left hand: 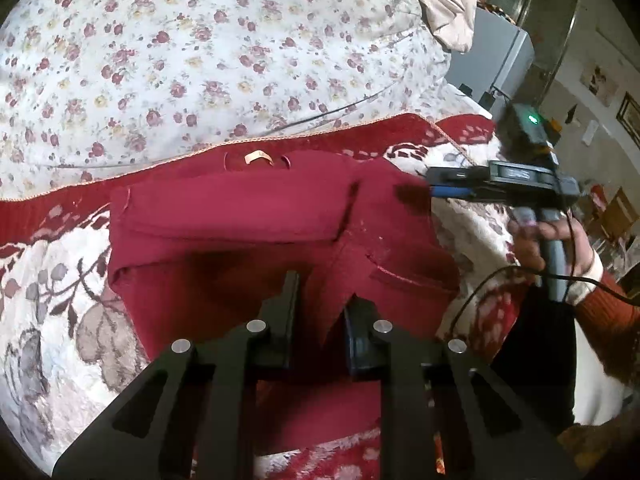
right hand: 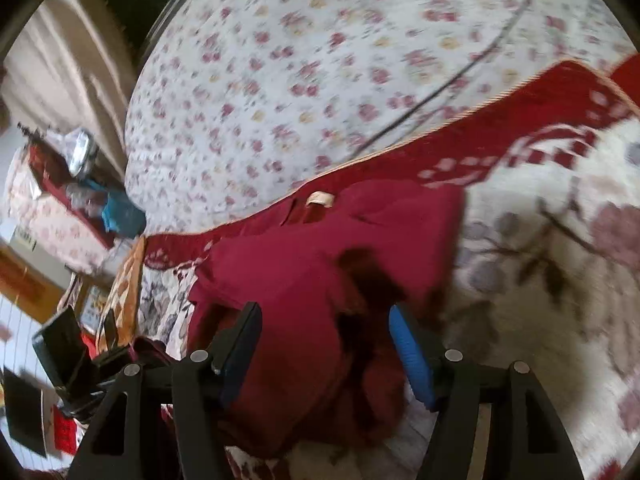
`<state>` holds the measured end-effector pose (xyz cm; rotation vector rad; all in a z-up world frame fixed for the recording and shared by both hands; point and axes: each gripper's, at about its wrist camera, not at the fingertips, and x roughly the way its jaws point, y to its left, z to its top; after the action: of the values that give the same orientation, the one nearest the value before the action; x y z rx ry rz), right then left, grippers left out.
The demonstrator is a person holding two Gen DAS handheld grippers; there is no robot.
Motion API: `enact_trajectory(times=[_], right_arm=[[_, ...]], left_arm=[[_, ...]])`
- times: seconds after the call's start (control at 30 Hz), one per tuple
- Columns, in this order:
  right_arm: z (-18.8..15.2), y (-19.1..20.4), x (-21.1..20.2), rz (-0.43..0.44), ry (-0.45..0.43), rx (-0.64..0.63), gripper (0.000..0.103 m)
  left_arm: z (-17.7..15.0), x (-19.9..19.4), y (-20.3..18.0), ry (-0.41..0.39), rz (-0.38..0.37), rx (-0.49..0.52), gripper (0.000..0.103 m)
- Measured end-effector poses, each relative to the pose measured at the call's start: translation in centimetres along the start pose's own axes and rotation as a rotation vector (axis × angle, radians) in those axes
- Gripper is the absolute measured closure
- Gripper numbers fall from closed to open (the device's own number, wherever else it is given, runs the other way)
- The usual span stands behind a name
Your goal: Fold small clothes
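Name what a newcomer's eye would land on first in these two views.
First, the dark red garment, spread on the red-and-cream floral blanket at centre. Next, the left gripper pinching a fold at its near edge. Beyond lies a pale sheet with small roses.

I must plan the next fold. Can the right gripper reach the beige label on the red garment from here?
Probably yes: the label lies uncovered at the garment's far edge, ahead of the right gripper's fingers.
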<state>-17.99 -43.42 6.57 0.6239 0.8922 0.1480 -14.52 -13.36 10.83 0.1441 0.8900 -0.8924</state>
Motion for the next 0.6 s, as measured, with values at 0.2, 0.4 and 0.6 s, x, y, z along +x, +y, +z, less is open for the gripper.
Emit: enact_trajectory(times=[0.2,0.4,0.6], right_arm=[[0.6,1.2,1.2,-0.003,0.008,-0.067,0.095],[4.1,1.2,-1.4,0.011,-0.16,-0.003,0.097],[8.7,0.2,2.1,-0.07,-0.2,0.073,0.097]], left_arm=[[0.7,-0.5,0.7,-0.043,0.045,0.006,0.094],[6.1,-0.9,5.7,-0.175,0.151,-0.106,0.096],[11.1,4.1,11.9,-0.199,0.307,-0.21,0.096]])
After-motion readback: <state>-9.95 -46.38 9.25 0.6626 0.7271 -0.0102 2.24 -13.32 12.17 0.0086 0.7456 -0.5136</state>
